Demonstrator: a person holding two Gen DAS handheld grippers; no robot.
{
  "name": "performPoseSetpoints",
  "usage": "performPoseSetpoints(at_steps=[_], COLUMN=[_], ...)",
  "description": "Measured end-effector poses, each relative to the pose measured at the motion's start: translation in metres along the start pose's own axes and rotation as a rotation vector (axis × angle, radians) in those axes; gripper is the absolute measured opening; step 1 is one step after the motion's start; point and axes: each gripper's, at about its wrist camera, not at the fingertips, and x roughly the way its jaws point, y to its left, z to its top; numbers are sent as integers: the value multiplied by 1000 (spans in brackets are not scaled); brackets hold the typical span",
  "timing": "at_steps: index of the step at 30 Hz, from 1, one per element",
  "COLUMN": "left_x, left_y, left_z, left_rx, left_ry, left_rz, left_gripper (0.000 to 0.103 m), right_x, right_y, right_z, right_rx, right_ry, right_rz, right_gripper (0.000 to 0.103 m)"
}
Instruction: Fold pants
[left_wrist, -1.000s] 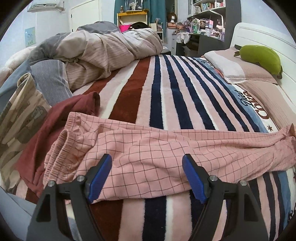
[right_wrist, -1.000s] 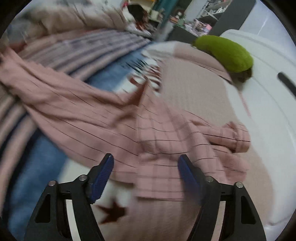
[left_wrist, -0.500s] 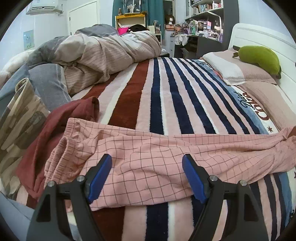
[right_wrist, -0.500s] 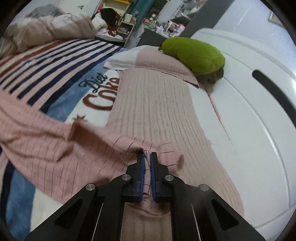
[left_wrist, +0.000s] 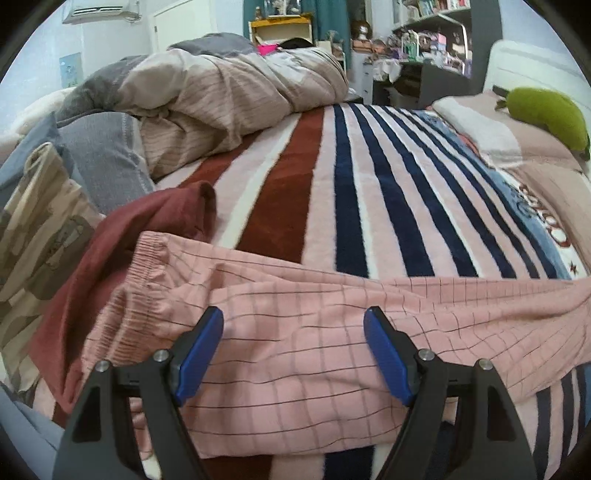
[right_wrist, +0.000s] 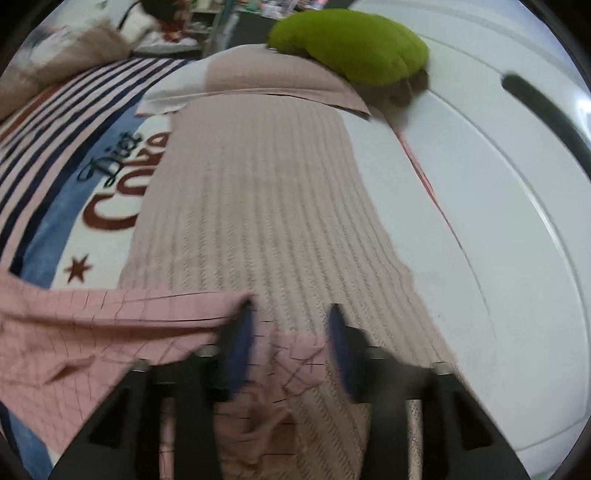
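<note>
Pants (left_wrist: 303, 332) stretched across striped blanket (left_wrist: 343, 192), hem blurred at right gripper (right_wrist: 291, 332), jaws opening, cloth between; left gripper (left_wrist: 293, 350) apart above waistband. Cluttered shelves (left_wrist: 424, 40) at one o'clock.

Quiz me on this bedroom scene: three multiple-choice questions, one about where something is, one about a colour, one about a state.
1. Where is the green plush toy?
A. on the pillow by the headboard
B. on the floor
C. on the pants

2. What colour are the checked pants?
A. grey
B. pink
C. navy

3. How do the left gripper pads stand?
A. clamped together
B. apart, above the pants
C. pinching the maroon garment

Answers: 1 A, it lies on the pillow. 2 B, pink with dark lines. 3 B, a wide gap shows.
</note>
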Motion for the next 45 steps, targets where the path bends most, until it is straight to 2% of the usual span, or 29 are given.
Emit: performPoseSetpoints(at_steps=[3, 4, 5, 7, 12, 17, 19, 26, 29, 32, 33, 34, 35, 37, 38, 39, 40, 42, 43, 45], left_x=[-22, -32, -41, -55, -72, -65, -55, -14, 4, 10, 12, 16, 19, 22, 22, 21, 18, 5, -4, -18], left_y=[16, 23, 30, 42, 51, 45, 47, 77, 88, 88, 88, 88, 88, 91, 92, 93, 91, 84, 82, 85], left_z=[1, 0, -3, -11, -41, -64, -66, -52, -48, -40, -38, -36, -34, -31, -30, -30, -28, -24, -22, -18], left_rx=[-41, -61, -84, -126, -189, -216, -232, -367, -435, -464, -466, -468, -471, -478, -479, -476, -463, -402, -382, -386], left_ry=[-22, -25, -27, -11, 51, 111, 118, 104, 122, 91, 83, 83, 83, 77, 69, 61, 47, 0, -30, -66], left_rz=[-19, -28, -38, -75, -146, -193, -171, -68, -90, -82, -75, -66, -58, -53, -58, -62, -67, -41, -35, -48], left_gripper=[76, 79, 82, 84, 84, 84, 84, 84, 83, 73, 64, 53, 48, 28, 22, 9, 5, 4, 3, 3], right_x=[-9, -17, -26, -49, -81, -82, -76, -43, -29, -22, -20, -18, -15, -13, -12, -11, -10, -9, -9, -15], right_y=[-27, -35, -38, -39, -22, -4, 0, 9, 11, 12, 13, 15, 18, 22, 22, 22, 22, 23, 23, 20], right_z=[-2, -6, -11, -27, -71, -100, -103, -75, -62, -54, -52, -50, -47, -44, -42, -40, -39, -37, -37, -37], right_rx=[165, 204, 217, 222, 227, 206, 216, 254, 278, 320, 324, 321, 314, 312, 319, 327, 327, 299, 294, 301], right_ry=[-5, -19, -36, -82, -126, -107, -91, -56, -45, -60, -61, -60, -56, -59, -66, -70, -74, -102, -109, -139], right_rz=[152, 195, 224, 259, 394, 412, 424, 415, 399, 397, 386, 361, 322, 250, 226, 207, 174, 144, 145, 157], right_gripper=[53, 55, 57, 71, 73, 73, 74, 79, 79, 78, 78, 75, 73, 65, 62, 52, 33, 14, 9, 7])
